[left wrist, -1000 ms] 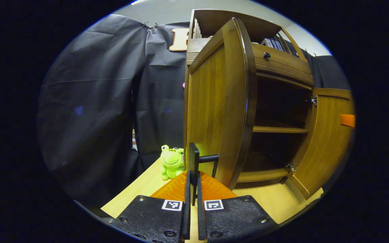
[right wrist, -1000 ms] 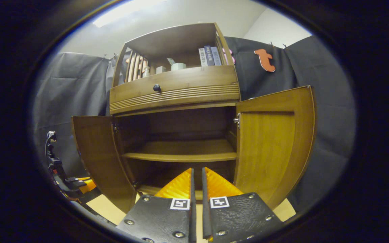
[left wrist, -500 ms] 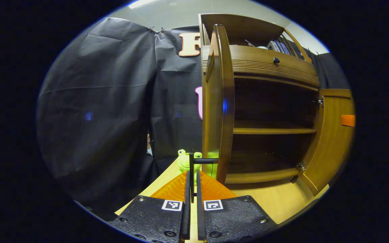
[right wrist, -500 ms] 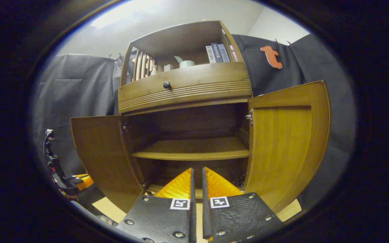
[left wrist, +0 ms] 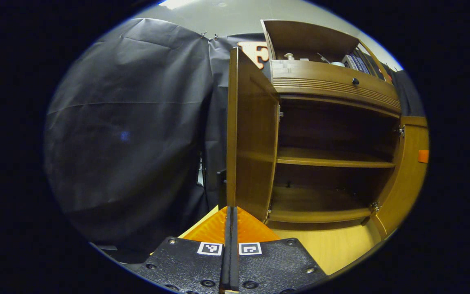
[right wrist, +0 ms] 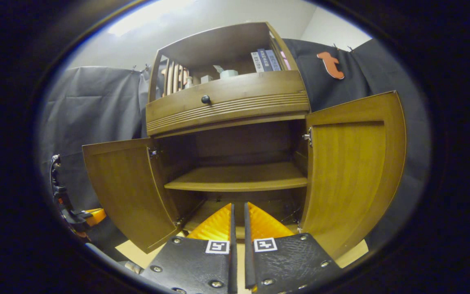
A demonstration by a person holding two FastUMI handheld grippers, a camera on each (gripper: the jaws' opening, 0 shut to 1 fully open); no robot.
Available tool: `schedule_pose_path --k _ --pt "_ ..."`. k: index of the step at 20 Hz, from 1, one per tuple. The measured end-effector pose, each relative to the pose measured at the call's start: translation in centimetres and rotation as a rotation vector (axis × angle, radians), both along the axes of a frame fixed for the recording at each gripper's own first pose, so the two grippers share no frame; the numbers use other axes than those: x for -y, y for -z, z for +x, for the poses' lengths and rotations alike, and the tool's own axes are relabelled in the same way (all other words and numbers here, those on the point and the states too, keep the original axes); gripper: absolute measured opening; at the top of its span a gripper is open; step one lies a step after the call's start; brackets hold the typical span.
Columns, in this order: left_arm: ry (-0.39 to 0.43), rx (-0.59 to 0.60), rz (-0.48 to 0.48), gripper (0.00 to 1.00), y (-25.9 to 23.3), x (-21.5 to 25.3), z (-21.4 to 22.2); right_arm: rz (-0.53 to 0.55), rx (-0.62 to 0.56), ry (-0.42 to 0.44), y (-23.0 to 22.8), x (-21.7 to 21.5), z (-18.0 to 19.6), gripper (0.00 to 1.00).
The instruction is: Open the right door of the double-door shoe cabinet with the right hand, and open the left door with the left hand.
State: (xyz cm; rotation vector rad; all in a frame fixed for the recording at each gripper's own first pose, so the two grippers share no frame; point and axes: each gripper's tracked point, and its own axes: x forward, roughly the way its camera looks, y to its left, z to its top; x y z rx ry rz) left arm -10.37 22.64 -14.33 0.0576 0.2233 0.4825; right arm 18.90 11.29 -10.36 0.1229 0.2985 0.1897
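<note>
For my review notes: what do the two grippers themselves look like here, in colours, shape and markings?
Both match. The left gripper has orange ribbed wedge-shaped fingers on black textured plates with bolts, each plate bearing a small square black-and-white marker. The right gripper has the same build. In the right gripper view the left gripper appears from the side as black framework with an orange part and a cable on top.

Brown wooden double-door shoe cabinet (right wrist: 227, 102), left door (right wrist: 127, 188) and right door (right wrist: 351, 171) swung wide open, bare inner shelf (right wrist: 237, 181) exposed.
</note>
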Motion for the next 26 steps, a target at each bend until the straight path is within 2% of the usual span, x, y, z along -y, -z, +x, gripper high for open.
schedule_pose_path --k 3,9,15,21,22,23,24,25,26 --pt "0.021 0.020 -0.004 0.01 -1.1 1.5 0.1 -0.001 -0.007 -0.005 0.2 -0.4 -0.1 0.08" --pt "0.164 0.077 -0.028 0.01 -4.6 7.9 3.2 -0.014 0.002 0.029 -0.3 0.2 -0.9 0.08" --pt "0.333 0.174 -0.025 0.01 -11.4 13.1 6.4 -0.074 0.087 0.089 -4.1 1.9 -1.4 0.08" --pt "0.426 0.194 -0.031 0.01 -14.9 16.7 8.5 -0.061 0.165 0.130 -7.9 2.2 -1.5 0.08" --pt "0.433 0.193 -0.021 0.01 -15.1 17.0 8.6 -0.071 0.176 0.139 -8.2 2.2 -1.6 0.00" --pt "0.437 0.191 -0.009 0.01 -15.2 17.2 8.7 -0.078 0.185 0.144 -8.6 2.3 -1.5 0.08" --pt "0.441 0.190 -0.001 0.01 -15.3 17.4 8.8 -0.081 0.194 0.147 -9.0 2.2 -1.5 0.07" --pt "0.443 0.188 0.002 0.10 -15.2 17.5 9.1 -0.084 0.203 0.151 -9.3 2.2 -1.5 0.07" --pt "0.448 0.186 0.001 0.17 -15.2 17.9 9.0 -0.082 0.211 0.145 -9.7 1.9 -1.7 0.19"
